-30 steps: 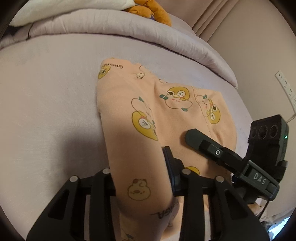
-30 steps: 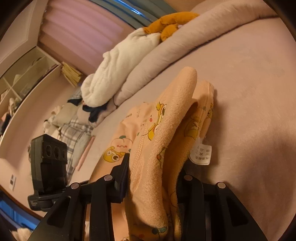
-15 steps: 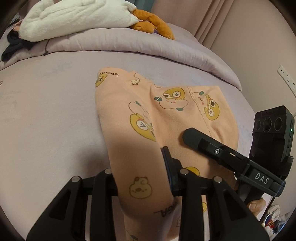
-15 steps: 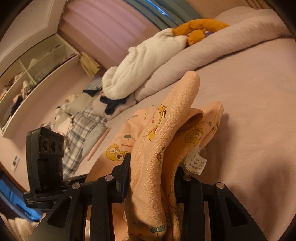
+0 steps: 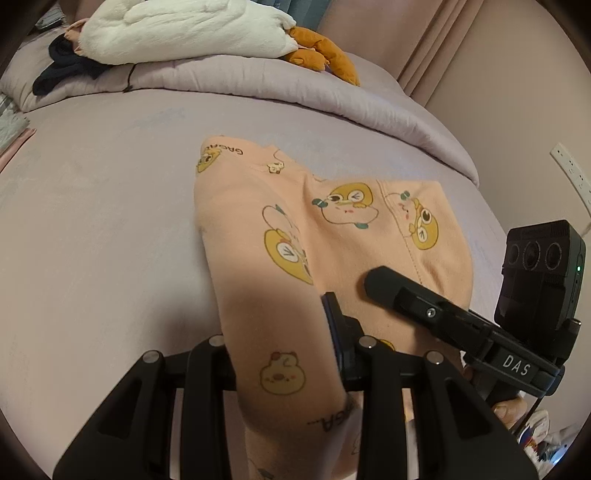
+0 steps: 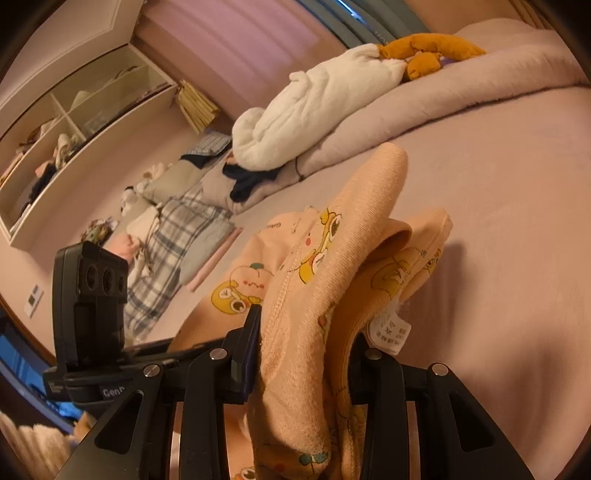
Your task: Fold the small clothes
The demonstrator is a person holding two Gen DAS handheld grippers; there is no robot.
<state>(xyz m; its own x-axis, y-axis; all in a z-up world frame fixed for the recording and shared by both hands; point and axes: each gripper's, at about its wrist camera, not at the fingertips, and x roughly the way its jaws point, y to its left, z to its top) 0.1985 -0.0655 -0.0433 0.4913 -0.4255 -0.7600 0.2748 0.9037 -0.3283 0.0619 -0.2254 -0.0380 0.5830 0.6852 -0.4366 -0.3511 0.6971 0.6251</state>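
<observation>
A small peach garment [image 5: 332, 236] printed with yellow cartoon ducks lies partly on the lilac bed [image 5: 110, 229], its near edge lifted. My left gripper [image 5: 284, 332] is shut on the garment's near left edge. My right gripper [image 6: 306, 339] is shut on the garment's [image 6: 332, 266] bunched edge, where a white care label [image 6: 389, 330] hangs. The right gripper also shows in the left wrist view [image 5: 436, 314], close beside the left one. The left gripper's camera block shows in the right wrist view [image 6: 92, 288].
A rolled lilac duvet [image 5: 258, 81] runs along the far side of the bed, with a white plush blanket [image 5: 184, 33] and an orange plush toy [image 5: 321, 51] on it. Plaid bedding [image 6: 173, 254] and shelves [image 6: 74, 122] lie beyond. A wall socket [image 5: 570, 170] is at right.
Both grippers have risen a little and tilted back, still holding the garment. More of the duvet, blanket and room shows now.
</observation>
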